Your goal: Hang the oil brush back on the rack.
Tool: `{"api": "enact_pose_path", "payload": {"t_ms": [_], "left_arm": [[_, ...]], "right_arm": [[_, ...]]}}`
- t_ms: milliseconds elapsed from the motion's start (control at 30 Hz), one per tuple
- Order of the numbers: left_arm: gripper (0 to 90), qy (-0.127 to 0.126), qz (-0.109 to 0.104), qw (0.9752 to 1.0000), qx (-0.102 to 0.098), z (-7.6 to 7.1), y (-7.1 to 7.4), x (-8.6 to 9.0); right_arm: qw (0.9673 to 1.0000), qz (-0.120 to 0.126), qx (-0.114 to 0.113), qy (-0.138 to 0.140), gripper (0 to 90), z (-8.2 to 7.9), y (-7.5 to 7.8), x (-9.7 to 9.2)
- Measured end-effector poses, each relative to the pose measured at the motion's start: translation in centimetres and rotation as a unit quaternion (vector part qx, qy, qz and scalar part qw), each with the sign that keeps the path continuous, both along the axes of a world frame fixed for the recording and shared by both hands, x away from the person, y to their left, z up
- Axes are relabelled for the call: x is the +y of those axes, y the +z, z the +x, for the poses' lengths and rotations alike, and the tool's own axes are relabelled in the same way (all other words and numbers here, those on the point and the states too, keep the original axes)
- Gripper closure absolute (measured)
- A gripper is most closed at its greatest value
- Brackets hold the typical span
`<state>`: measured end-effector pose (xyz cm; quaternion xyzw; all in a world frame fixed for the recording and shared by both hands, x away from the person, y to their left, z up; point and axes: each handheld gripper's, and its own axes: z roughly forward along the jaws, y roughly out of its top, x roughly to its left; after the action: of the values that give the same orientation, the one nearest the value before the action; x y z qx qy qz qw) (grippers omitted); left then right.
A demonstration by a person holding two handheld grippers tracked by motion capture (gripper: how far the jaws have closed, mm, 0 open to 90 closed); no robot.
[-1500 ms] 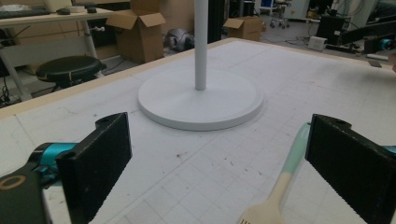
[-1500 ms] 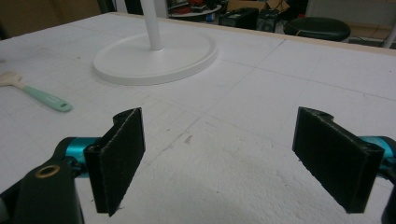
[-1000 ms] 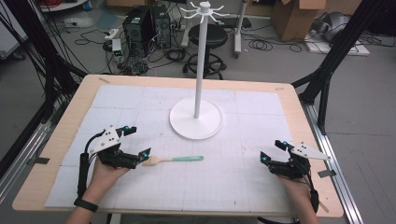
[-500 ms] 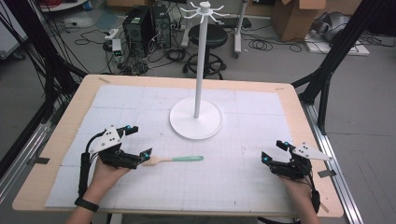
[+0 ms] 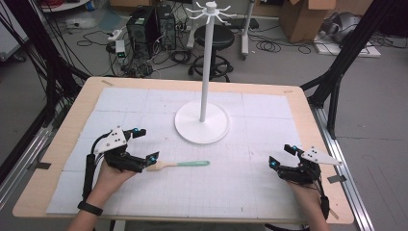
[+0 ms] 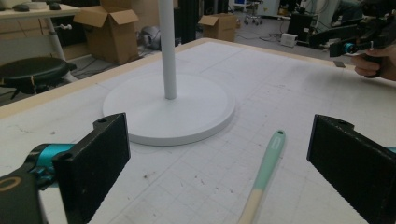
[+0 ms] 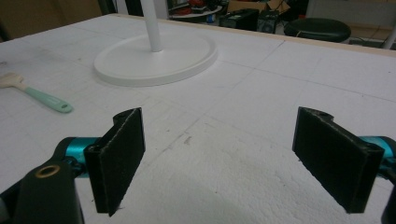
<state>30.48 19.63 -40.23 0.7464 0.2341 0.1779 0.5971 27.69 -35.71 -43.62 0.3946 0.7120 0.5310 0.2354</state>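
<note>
High view, mint-handled brush [image 5: 179,164], flat, beside left tongs [image 5: 144,144]

Spatula [image 6: 264,183] blade end cut off by bottom edge in left gripper view; stand [image 6: 167,49] top cropped above.

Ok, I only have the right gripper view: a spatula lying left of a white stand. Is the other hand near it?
Observer: Yes, the left tongs are open around the pale end of the spatula, not gripping it.
Operator: What's up top, above my frame?
Observer: The stand ends in a ring of small hooks.
Operator: Could the handle hang there?
Observer: Probably: there is a small hole in its green tip.
</note>
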Motion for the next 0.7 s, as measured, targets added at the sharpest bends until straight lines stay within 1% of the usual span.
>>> {"api": "enact_pose_path", "payload": {"t_ms": [33, 100, 200, 300, 367, 467, 533, 567, 667, 700], "left_arm": [[6.5, -0.005, 0.006, 1.0000, 0.003, 0.1, 0.3, -0.3], [6.5, -0.013, 0.010, 0.9999, 0.005, 0.2, 0.5, -0.7], [6.5, -0.027, 0.020, 0.9994, 0.009, 0.3, 0.6, -1.4], [6.5, -0.035, 0.034, 0.9985, 0.026, 0.7, 0.3, -2.0], [6.5, -0.040, 0.040, 0.9978, 0.033, 0.8, 0.1, -2.3], [6.6, -0.046, 0.047, 0.9971, 0.038, 0.9, 0.0, -2.7], [6.6, -0.053, 0.052, 0.9963, 0.043, 1.1, 0.2, -3.1], [6.5, -0.056, 0.055, 0.9960, 0.042, 1.1, 0.3, -3.5], [6.5, -0.067, 0.056, 0.9951, 0.046, 1.3, 0.6, -4.2], [6.5, -0.069, 0.061, 0.9946, 0.049, 1.4, 0.5, -4.5]], "right_arm": [[1.0000, -0.001, 0.000, 0.000, 16.5, 0.1, 0.0, 0.0], [1.0000, -0.001, 0.000, 0.001, 16.5, 0.1, 0.0, 0.0], [1.0000, -0.001, -0.001, 0.003, 16.5, 0.2, 0.0, 0.2], [1.0000, -0.003, 0.000, 0.005, 16.5, 0.2, 0.0, 0.3], [1.0000, -0.003, 0.000, 0.005, 16.5, 0.2, 0.0, 0.3], [1.0000, -0.002, 0.000, 0.005, 16.5, 0.3, 0.0, 0.3], [1.0000, -0.002, -0.001, 0.005, 16.5, 0.3, 0.0, 0.3], [1.0000, -0.003, -0.001, 0.005, 16.5, 0.3, 0.0, 0.3], [1.0000, -0.003, -0.002, 0.005, 16.5, 0.3, -0.1, 0.4], [1.0000, -0.003, -0.001, 0.006, 16.5, 0.3, 0.0, 0.4]]}}
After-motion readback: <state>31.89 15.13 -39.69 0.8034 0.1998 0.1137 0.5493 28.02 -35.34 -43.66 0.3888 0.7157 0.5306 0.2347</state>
